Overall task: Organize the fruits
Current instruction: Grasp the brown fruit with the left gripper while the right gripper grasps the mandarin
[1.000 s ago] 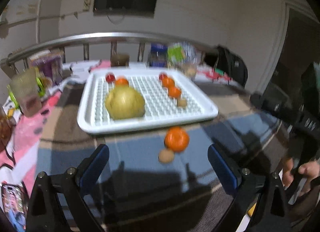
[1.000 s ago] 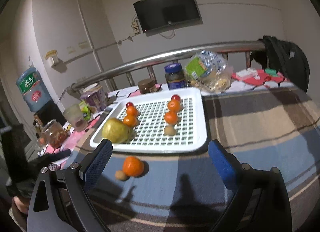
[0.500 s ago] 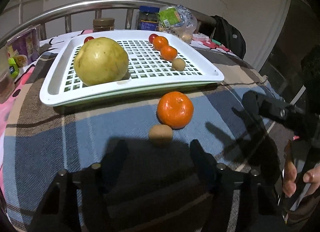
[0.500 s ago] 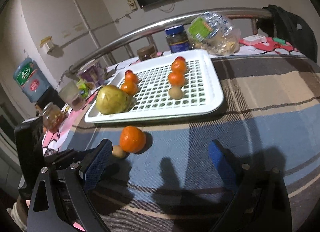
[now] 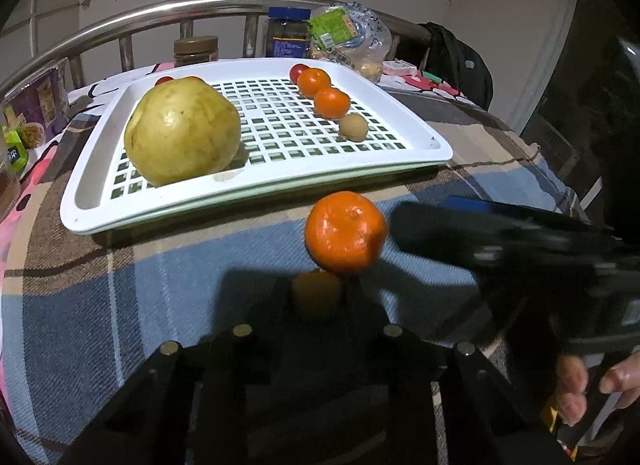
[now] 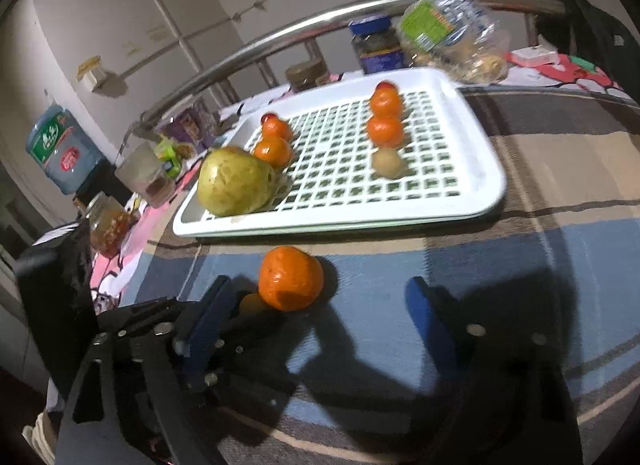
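A white slotted tray (image 5: 424, 145) (image 6: 484, 185) lies on the plaid cloth. It holds a large yellow-green fruit (image 5: 182, 131) (image 6: 234, 181), several small oranges, a tomato and a small brown fruit (image 5: 353, 127). In front of the tray, an orange (image 5: 346, 239) (image 6: 290, 279) rests on the cloth. My left gripper (image 5: 317, 293) is shut on a second small brown fruit (image 5: 316, 303) (image 6: 252, 303) just before that orange. My right gripper (image 6: 320, 317) is closing. The orange sits just ahead, between its blue fingers (image 6: 428, 321), and the pads are clear of it.
Jars (image 5: 288, 37), a plastic bag of food (image 5: 348, 37) and a black backpack (image 5: 456, 61) stand behind the tray, along a metal rail (image 6: 280, 33). Cups and packets (image 6: 144, 177) crowd the left edge. A person's hand (image 5: 580, 389) shows at lower right.
My left gripper sank toward the small brown fruit and shut on it. My right gripper came down and nearer to the orange, its fingers narrowing.
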{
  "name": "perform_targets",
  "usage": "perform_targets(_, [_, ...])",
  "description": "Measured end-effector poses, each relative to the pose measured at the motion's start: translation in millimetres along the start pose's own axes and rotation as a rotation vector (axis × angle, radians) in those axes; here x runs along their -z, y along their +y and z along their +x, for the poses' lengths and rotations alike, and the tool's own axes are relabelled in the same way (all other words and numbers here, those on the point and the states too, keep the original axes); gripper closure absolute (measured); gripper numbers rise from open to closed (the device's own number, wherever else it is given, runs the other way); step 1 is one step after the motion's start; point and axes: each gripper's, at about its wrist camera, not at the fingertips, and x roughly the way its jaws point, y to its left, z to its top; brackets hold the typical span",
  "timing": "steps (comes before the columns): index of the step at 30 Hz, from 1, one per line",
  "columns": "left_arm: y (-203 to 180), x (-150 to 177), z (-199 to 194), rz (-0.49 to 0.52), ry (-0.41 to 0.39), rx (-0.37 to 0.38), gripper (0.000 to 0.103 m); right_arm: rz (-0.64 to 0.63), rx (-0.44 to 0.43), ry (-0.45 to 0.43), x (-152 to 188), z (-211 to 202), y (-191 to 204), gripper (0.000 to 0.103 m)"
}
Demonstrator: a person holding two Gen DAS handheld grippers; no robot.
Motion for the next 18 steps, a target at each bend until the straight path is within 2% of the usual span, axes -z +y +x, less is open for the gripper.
perform_targets(3, [5, 3, -7, -0.033, 0.017, 0.008, 0.074, -0.016, 0.008, 0.036, -2, 14, 8, 0.027])
perform_targets(5, [9, 7, -13, -0.046, 0.018, -0.015, 0.074, -0.028, 0.012, 0.046, -3, 21, 12, 0.030])
perform_targets(13, [29, 15, -30, -0.118, -0.030, -0.072, 0.074, -0.068, 0.016, 0.095, -2, 42, 21, 0.059])
perform_targets(18, [36, 12, -37, -0.142, -0.049, -0.088, 0.074, -0.068, 0.005, 0.092, 0, 41, 19, 0.062])
